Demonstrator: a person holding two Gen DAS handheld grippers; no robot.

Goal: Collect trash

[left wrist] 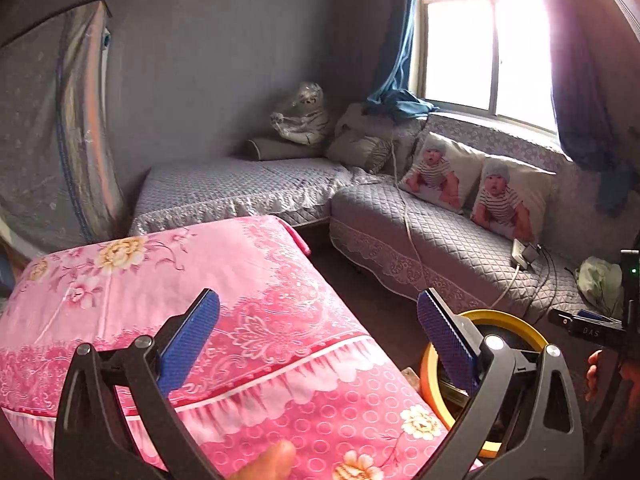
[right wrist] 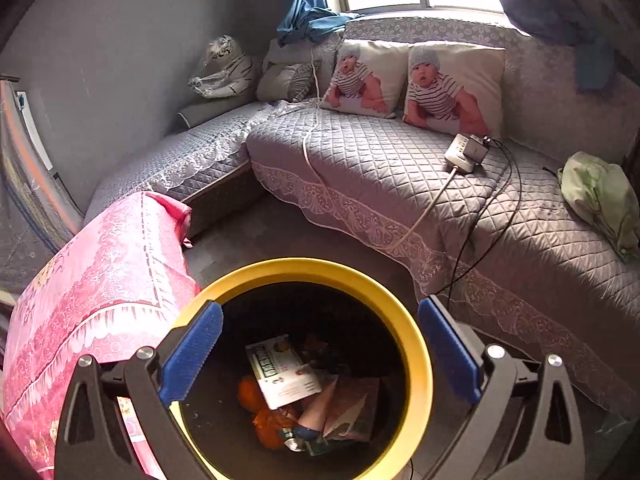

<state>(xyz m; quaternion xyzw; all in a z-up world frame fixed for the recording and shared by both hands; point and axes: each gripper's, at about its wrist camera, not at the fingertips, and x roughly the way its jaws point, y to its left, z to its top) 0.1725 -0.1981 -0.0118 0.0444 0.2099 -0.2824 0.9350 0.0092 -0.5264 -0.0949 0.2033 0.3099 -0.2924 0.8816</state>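
My right gripper [right wrist: 320, 344] hangs wide over the bin [right wrist: 400, 308], mouth unobstructed; pink-covered table [right wrist: 100, 280] crowds its left, sofa [right wrist: 400, 168] stands beyond bare floor [right wrist: 280, 232].

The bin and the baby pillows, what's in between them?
In the right wrist view, floor comes first beyond the bin, then the grey sofa with a white cord trailing over it, up to the pillows.

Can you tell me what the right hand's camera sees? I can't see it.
The open right gripper hangs over a yellow-rimmed bin holding trash. A pink floral cover lies left; a grey sofa sits behind.
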